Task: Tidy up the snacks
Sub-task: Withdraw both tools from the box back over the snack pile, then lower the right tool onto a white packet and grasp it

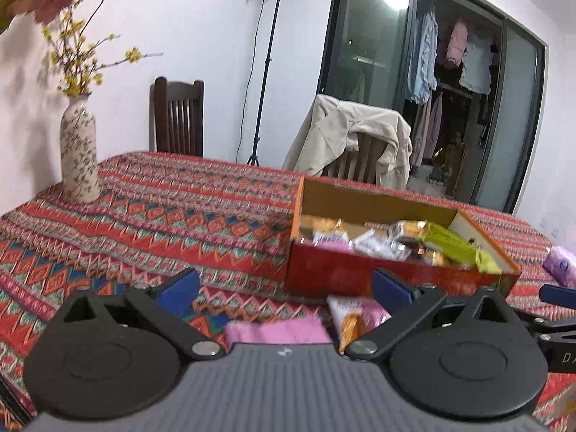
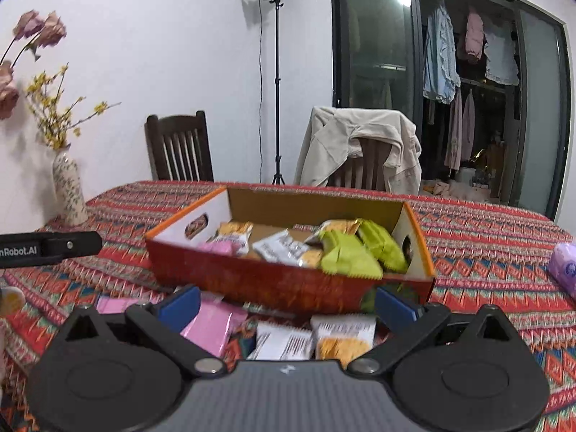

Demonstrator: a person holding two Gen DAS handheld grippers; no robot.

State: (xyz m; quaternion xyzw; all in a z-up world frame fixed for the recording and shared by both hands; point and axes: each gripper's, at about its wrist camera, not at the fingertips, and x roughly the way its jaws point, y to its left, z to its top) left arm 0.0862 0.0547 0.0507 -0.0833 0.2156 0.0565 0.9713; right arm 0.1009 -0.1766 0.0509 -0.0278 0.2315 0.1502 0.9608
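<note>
Spread wide and empty, the left gripper [image 1: 284, 288] fills the lower frame of the left wrist view, pink packets [image 1: 277, 329] under it; the snack box [image 1: 360, 273] sits right of centre, bare desk [image 1: 162, 216] stretching left to the vase [image 1: 78, 151]. Right wrist view: the right gripper [image 2: 286, 306], also spread, hangs over loose packets [image 2: 284, 340] beside the box's near wall.

The left gripper [image 1: 284, 289] hovers above the patterned surface [image 1: 162, 223], jaws spread wide and empty. Below them lie a pink packet [image 1: 277, 329] and an orange-and-white packet [image 1: 354, 316]. An open red box [image 1: 378, 273] of mixed snack packets stands beyond. A floral vase [image 1: 77, 151] stands far left.
</note>
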